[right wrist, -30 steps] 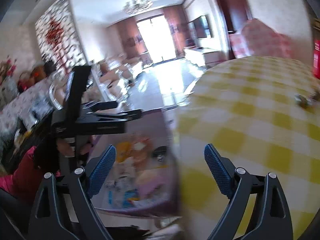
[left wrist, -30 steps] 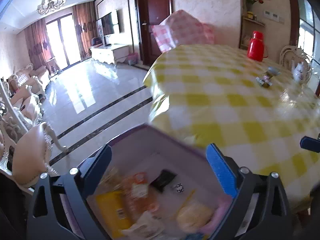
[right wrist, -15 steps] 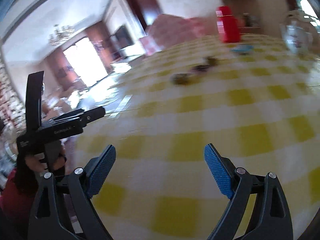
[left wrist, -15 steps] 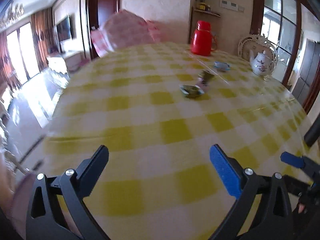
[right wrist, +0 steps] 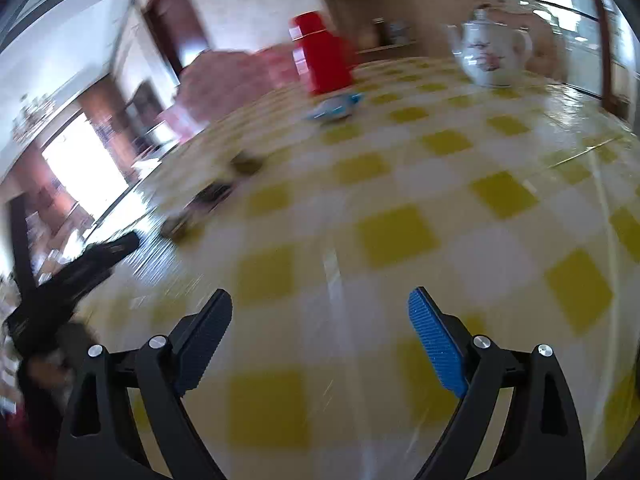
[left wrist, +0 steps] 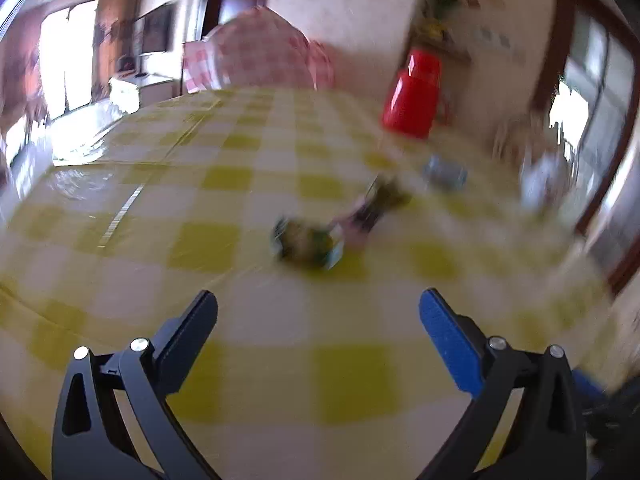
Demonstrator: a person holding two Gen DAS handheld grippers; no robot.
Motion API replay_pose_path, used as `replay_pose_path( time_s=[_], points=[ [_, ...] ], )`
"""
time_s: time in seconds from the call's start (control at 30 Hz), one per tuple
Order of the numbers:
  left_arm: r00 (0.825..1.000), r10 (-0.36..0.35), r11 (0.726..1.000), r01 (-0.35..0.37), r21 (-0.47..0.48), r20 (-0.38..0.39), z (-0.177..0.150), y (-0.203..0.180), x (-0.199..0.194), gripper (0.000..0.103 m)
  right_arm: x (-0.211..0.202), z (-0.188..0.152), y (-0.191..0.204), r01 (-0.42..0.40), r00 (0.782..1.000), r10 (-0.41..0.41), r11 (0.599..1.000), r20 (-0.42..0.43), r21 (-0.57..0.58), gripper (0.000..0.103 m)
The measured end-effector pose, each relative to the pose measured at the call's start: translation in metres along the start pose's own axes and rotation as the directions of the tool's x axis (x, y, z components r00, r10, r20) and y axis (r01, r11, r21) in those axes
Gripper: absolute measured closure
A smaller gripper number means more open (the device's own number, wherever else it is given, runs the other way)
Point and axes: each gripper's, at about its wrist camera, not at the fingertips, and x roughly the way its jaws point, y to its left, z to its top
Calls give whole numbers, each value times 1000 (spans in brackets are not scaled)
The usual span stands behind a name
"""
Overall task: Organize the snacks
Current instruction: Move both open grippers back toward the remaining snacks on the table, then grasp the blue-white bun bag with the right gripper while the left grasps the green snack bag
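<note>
A green snack packet (left wrist: 308, 246) lies on the yellow checked tablecloth (left wrist: 224, 184), a short way beyond my open, empty left gripper (left wrist: 318, 312). A dark and pink packet (left wrist: 372, 210) lies just behind it, and a light blue one (left wrist: 444, 176) farther back. In the right wrist view the same packets lie far left: green (right wrist: 180, 226), dark (right wrist: 216, 192), blue (right wrist: 336, 106). My right gripper (right wrist: 320, 312) is open and empty over bare cloth. The left gripper's body (right wrist: 68, 280) shows at the left edge. Both views are blurred.
A red thermos (left wrist: 414, 96) stands at the back of the table, also in the right wrist view (right wrist: 322, 58). A white teapot (right wrist: 494, 54) stands at the back right. A pink checked chair cover (left wrist: 260, 56) rises behind the table.
Both grippers have swung away from the purple snack box at the table's edge and moved forward over the table. The packets are now nearer to the left gripper.
</note>
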Motion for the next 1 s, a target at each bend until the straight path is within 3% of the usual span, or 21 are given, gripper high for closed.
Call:
replay_pose_path(
  time_s=[0.07,0.2,0.37,0.43,0.53,0.6,0.73,0.8,0.87,1.0],
  points=[
    [997,-7,999,10,-46,73,6,-20,1,2,15,17,-11,28,1000,-29,997,7,65,16],
    [985,50,998,-42,-54,164,7,-47,8,2,53,55,-30,90,995,-94,985,22,149,16],
    [979,97,992,-80,-101,178,12,-21,13,2,112,112,-24,107,993,-113,977,22,183,16],
    [983,100,978,-69,-197,155,18,3,17,2,143,138,-17,117,992,-123,970,18,215,16],
    [983,143,932,-95,-350,117,22,40,22,2,187,175,-2,125,991,-130,960,6,251,16],
    [984,158,905,-111,-411,82,25,55,26,2,216,200,11,151,988,-156,954,-3,259,16],
    [975,221,824,-198,-531,-20,25,84,34,2,262,226,23,228,973,-224,936,-46,269,16],
    [972,229,804,-219,-553,-52,20,90,35,2,280,231,26,274,962,-266,921,-68,275,15],
    [971,227,805,-227,-548,-68,20,90,37,2,292,239,34,355,934,-351,907,-62,227,16],
    [970,234,835,-238,-496,-71,23,79,37,2,308,242,40,417,907,-405,901,-115,121,16]
  ],
)
